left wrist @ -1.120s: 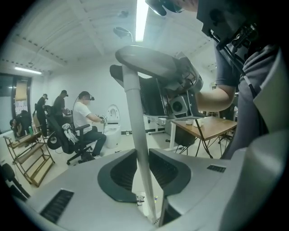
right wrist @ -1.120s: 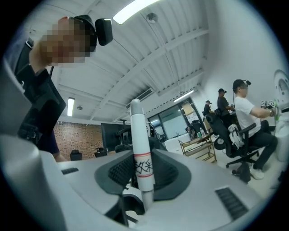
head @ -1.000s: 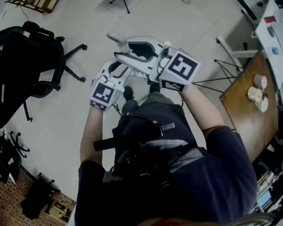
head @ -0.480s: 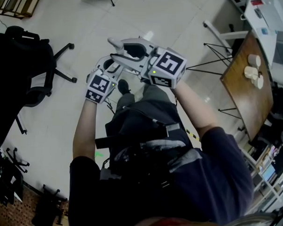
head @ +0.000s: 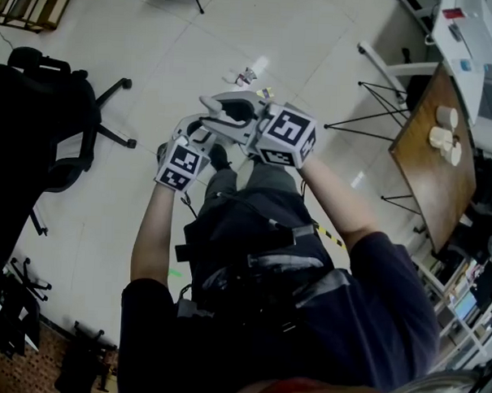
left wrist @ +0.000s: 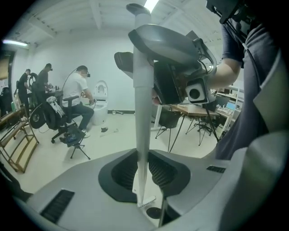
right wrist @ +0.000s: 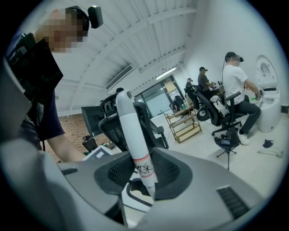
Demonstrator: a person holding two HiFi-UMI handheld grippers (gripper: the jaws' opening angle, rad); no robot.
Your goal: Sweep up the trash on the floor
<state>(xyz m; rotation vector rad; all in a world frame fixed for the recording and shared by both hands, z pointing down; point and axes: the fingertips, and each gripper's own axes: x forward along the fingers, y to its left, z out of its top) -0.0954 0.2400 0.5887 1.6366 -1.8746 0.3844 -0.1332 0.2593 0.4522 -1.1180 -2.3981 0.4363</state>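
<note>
The left tongs [left wrist: 144, 170] pinch a thin white handle [left wrist: 142, 108] that stands upright between the ribbed pads. The trash [head: 245, 75], a few small scraps, lies on the pale floor [head: 155, 49] just beyond both tongs' tips. The right tongs [right wrist: 143, 177] are clamped on a thicker white handle with a red ring [right wrist: 132, 135].
</note>
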